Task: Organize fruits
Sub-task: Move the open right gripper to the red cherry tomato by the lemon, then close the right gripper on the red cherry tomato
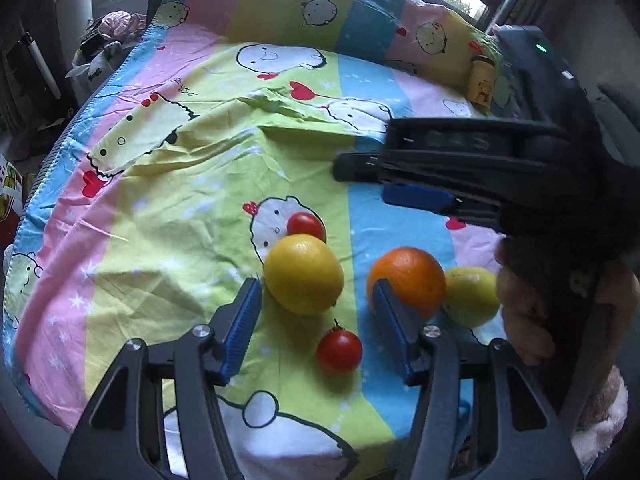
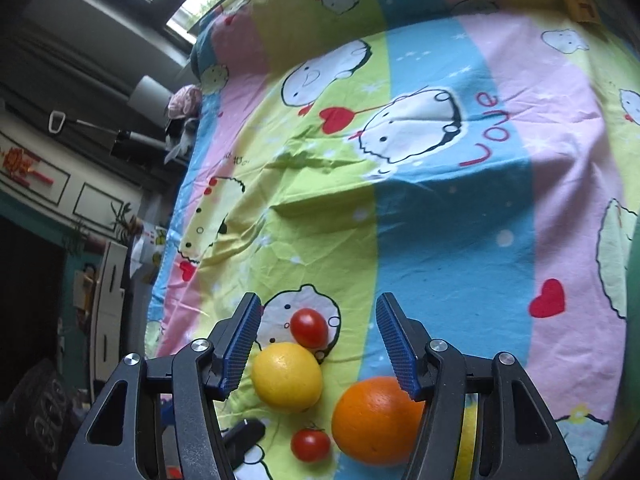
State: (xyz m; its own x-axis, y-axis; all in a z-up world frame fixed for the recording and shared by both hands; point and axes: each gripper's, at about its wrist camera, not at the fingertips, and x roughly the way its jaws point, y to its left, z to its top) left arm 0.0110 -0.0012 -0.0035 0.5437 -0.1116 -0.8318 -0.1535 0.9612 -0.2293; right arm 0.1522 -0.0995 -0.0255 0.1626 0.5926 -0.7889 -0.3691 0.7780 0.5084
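A bed sheet (image 1: 208, 184) printed with cartoon chicks in pink, green and blue stripes covers the whole bed, and the fruit lies on it near the front edge. The orange (image 1: 408, 280) is the landmark. The left gripper (image 1: 316, 300) hangs over the sheet with its blue pads apart and gripping nothing; its right pad sits just in front of the orange. The right gripper (image 1: 416, 182) reaches in above the orange, jaws likewise parted and empty. A yellow lemon (image 1: 304, 274) lies left of the orange, near but apart. A paler lemon (image 1: 472, 296) sits against the orange's right side, perhaps touching; it is partly hidden. One cherry tomato (image 1: 339, 350) rests in front of the orange, to its left, and a second tomato (image 1: 306, 226) lies beyond the yellow lemon, touching it.
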